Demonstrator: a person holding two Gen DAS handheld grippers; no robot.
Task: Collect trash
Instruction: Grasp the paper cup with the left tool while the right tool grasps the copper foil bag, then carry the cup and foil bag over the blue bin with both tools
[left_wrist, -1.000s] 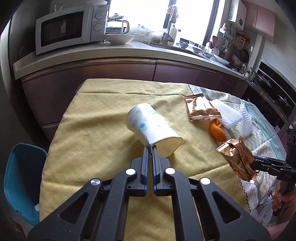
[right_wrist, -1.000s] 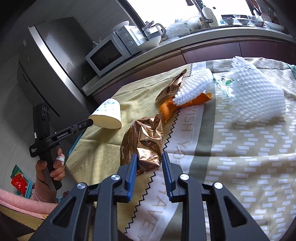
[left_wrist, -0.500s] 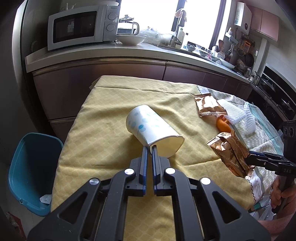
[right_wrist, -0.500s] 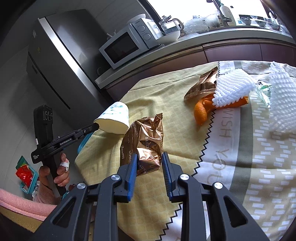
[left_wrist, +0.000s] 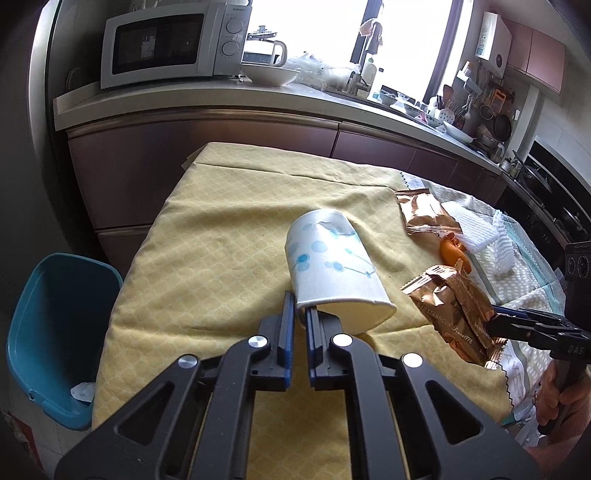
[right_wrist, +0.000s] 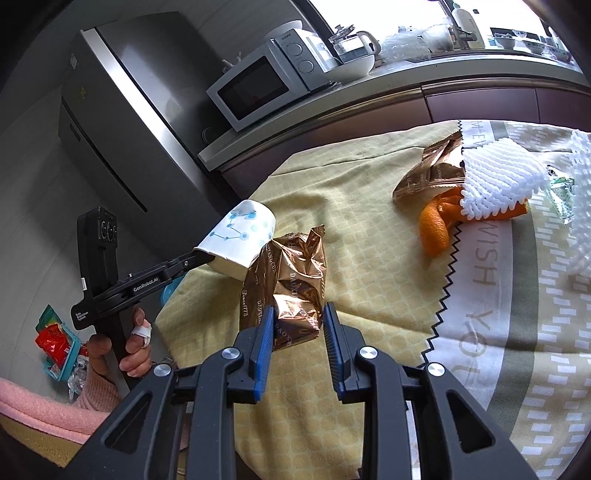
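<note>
Between left tool (left_wrist: 300, 318) tips, paper cup (left_wrist: 332, 266)

Left hand-held gripper (left_wrist: 300, 320) angled down, jaws pinched nearly shut on cup rim (left_wrist: 345, 312), cup lifted; left hand (right_wrist: 123, 349) wrapped round its handle, bandaged finger. Right hand-held gripper (right_wrist: 298, 325) angled down, jaws partly apart, clamping wrapper (right_wrist: 290, 284); right hand (left_wrist: 561, 391) gripping handle
</note>
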